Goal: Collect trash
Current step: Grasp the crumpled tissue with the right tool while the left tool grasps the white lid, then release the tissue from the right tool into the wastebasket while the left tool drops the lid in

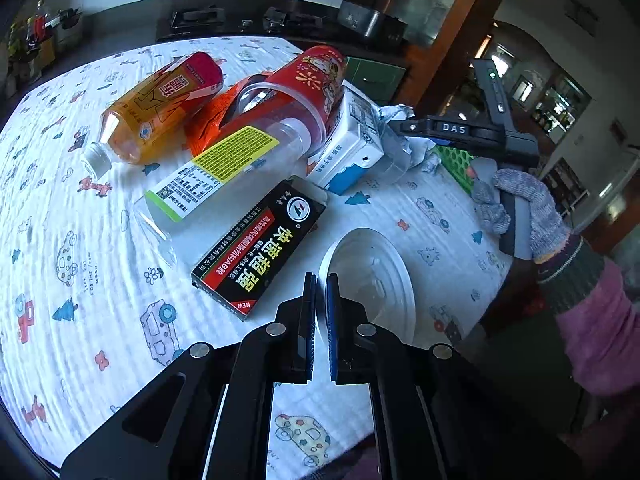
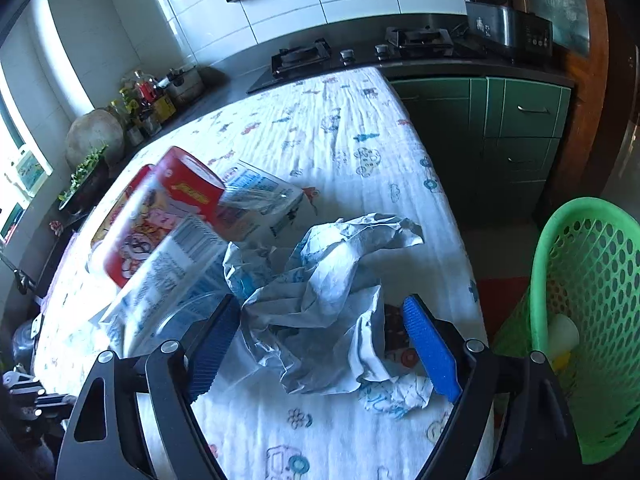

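**Crumpled paper next in line for the basket**

Crumpled paper (image 2: 320,304), a white printed wad, lies on the table near its right edge, straddled by the fingers of the right gripper (image 2: 320,344). The jaws stand apart on either side of it; the left pad may brush the wad, the right one is clear of it, so nothing is gripped yet. The step in hand looks like the grasp of this piece. The next move calls for the jaws to close enough to catch the loose folds, then a lift and a swing to the right, where the green basket (image 2: 592,280) stands just off the table edge with something pale already inside.

The left gripper (image 1: 322,304) is clenched on the rim of a clear plastic lid (image 1: 372,276), holding it tilted above the cloth.

More trash waits in a heap beside the paper: a milk carton (image 1: 352,148), a red paper cup (image 1: 316,80), a clear bottle (image 1: 224,176), an orange drink bottle (image 1: 160,108) and a black glue box (image 1: 260,248).

The table wears a white tablecloth (image 2: 320,128) printed with cars and trees. Behind it are a gas hob (image 2: 304,56), white wall tiles and green cabinets (image 2: 500,120).
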Demonstrator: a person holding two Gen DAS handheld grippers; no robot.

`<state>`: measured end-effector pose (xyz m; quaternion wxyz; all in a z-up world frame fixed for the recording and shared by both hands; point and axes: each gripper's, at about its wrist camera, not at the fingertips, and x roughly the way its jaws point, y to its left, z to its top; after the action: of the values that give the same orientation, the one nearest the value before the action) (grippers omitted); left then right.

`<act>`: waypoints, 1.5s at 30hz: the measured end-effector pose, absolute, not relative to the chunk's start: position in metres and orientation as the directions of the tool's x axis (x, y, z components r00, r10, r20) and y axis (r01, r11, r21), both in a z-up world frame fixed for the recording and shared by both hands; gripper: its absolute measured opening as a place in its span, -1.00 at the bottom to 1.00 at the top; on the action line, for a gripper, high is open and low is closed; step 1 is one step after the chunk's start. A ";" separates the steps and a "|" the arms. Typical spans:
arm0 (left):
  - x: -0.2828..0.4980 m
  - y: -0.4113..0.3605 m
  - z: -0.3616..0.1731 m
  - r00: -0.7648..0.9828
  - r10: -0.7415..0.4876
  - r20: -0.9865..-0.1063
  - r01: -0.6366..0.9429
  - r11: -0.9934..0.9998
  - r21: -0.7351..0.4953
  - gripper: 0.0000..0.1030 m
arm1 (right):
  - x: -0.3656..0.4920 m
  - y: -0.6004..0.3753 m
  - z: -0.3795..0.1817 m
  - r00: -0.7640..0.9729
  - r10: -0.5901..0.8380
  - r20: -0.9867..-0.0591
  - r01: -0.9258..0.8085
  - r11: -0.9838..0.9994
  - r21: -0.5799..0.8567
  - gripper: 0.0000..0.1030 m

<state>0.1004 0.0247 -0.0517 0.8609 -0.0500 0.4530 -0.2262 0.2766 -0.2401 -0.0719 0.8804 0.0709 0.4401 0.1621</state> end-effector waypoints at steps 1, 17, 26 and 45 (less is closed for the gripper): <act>0.100 0.024 -0.050 0.489 -0.437 -0.755 0.349 0.891 -0.290 -0.92 | 0.280 -0.241 -0.076 0.550 0.353 -0.757 -0.220 0.935 0.277 0.49; 0.103 0.011 -0.025 0.513 -0.475 -0.715 0.398 0.870 -0.292 -0.92 | 0.259 -0.247 -0.061 0.606 0.365 -0.707 -0.220 0.931 0.292 -0.23; 0.111 -0.009 -0.016 0.505 -0.507 -0.699 0.442 0.847 -0.295 -0.92 | 0.235 -0.276 -0.044 0.659 0.349 -0.666 -0.187 0.934 0.305 -0.34; 0.158 -0.107 0.012 0.446 -0.580 -0.681 0.579 0.767 -0.274 -0.93 | 0.204 -0.428 -0.039 0.732 0.041 -0.680 0.130 0.971 0.199 -0.25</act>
<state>0.1578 -0.1072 0.0123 0.8503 -0.0006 0.4008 -0.3410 0.2041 -0.4282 -0.0389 0.9233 0.1172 0.3650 -0.0243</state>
